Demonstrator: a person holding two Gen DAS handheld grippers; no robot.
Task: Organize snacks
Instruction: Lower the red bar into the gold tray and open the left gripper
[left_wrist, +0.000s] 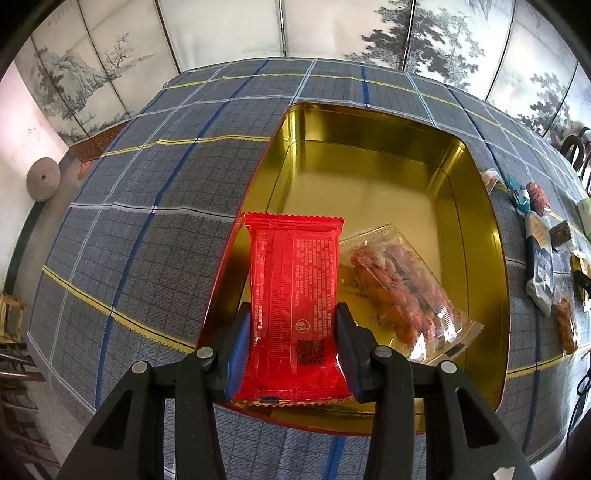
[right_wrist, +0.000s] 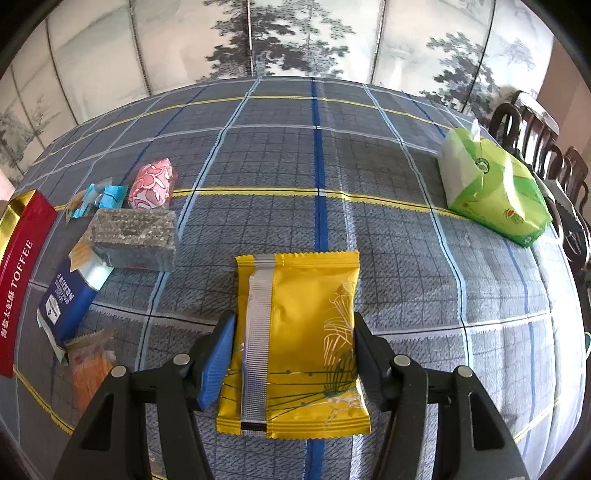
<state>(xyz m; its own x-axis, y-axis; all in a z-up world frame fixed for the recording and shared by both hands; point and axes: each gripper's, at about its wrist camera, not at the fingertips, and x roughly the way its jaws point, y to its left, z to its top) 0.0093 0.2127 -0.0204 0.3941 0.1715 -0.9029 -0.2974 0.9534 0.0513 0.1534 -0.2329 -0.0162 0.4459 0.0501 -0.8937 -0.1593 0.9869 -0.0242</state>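
1. While only one clear packet of orange-red snacks (left_wrist: 402, 295) lies on the floor of the gold-lined tin (left_wrist: 476, 206), the sorting looks to be at an early stage.
2. The left gripper (left_wrist: 291, 339) is clenched on a red packet (left_wrist: 295, 295), its pads pressing the packet's two long edges; the packet hangs over the tin's near-left corner, so by my reading it is about to join the clear one inside.
3. The right gripper (right_wrist: 293, 354) grasps a yellow packet (right_wrist: 299, 332) the same way, held over the checked tablecloth (right_wrist: 406, 258), well apart from the tin, whose red side marked TOFFEE (right_wrist: 18, 280) shows at the left edge of the right wrist view.
4. Still waiting on the cloth beside the tin are a pink patterned sweet (right_wrist: 152, 183), a small blue-wrapped piece (right_wrist: 98, 199), a grey sesame-like bar (right_wrist: 135, 238), a blue-and-white packet (right_wrist: 70, 299) and an orange snack in clear wrap (right_wrist: 90, 369).
5. A green pack of tissues (right_wrist: 495, 188) sits far off to the right; I judge it no part of the snacks.
6. What remains, as far as I can tell: drop both held packets in, then fetch the five loose items.
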